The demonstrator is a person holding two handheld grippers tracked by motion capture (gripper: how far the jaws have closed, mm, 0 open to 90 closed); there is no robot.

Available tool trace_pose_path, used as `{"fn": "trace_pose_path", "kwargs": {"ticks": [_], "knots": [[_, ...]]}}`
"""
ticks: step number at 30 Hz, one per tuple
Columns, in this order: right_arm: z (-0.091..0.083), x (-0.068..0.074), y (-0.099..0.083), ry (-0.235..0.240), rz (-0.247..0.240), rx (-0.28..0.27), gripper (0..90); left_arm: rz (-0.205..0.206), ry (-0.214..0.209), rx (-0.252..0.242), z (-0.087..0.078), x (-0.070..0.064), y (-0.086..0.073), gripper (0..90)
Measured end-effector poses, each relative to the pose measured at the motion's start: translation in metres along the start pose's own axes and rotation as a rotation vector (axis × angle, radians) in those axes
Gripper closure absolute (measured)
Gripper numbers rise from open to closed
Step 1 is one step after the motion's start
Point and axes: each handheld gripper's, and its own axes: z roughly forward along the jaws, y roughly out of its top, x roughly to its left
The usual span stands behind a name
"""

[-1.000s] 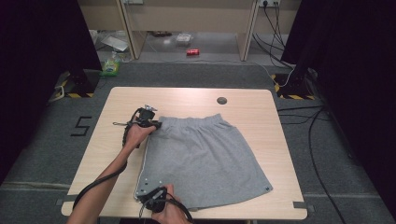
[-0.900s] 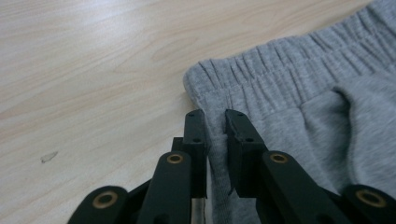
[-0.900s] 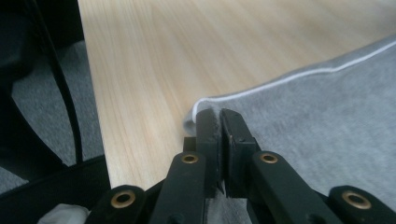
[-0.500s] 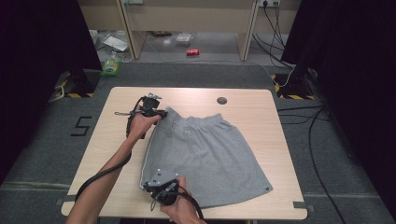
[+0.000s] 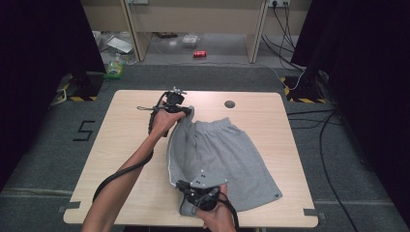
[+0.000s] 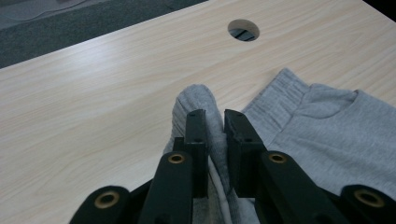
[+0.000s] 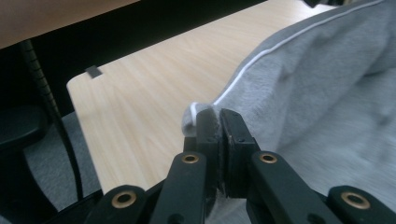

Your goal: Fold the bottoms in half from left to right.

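Observation:
Grey shorts (image 5: 227, 154) with a white side stripe lie on the wooden table (image 5: 130, 140), their left edge lifted and curling over toward the right. My left gripper (image 5: 185, 111) is at the far end of that edge, shut on the waistband corner (image 6: 196, 100). At the near end, close to the table's front edge, my right gripper (image 5: 189, 189) is shut on the hem corner (image 7: 198, 114). In the right gripper view the raised cloth (image 7: 317, 79) hangs to the right, above the table. The rest of the shorts (image 6: 327, 121) lies flat.
A round cable hole (image 5: 229, 104) (image 6: 243, 30) sits in the table behind the shorts. Bare wood stretches left of the shorts. On the floor beyond are a green bottle (image 5: 114, 67), a red can (image 5: 199, 53) and cables (image 5: 314, 121) at the right.
Both grippers have moved to the right and risen, carrying the shorts' left edge with them. The left side of the shorts has come off the table and folds over.

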Motion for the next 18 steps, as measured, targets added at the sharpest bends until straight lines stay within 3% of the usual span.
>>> {"fn": "trace_pose_path", "kwargs": {"ticks": [7,18], "knots": [[-0.030,-0.018,-0.009,-0.057,0.047,-0.035,87.0,0.020,-0.030,-0.002,0.010,-0.029,0.018,79.4],[-0.079,-0.045,-0.031,-0.143,0.125,-0.081,87.0,0.021,-0.061,0.006,0.030,-0.059,0.030,79.4]]}}
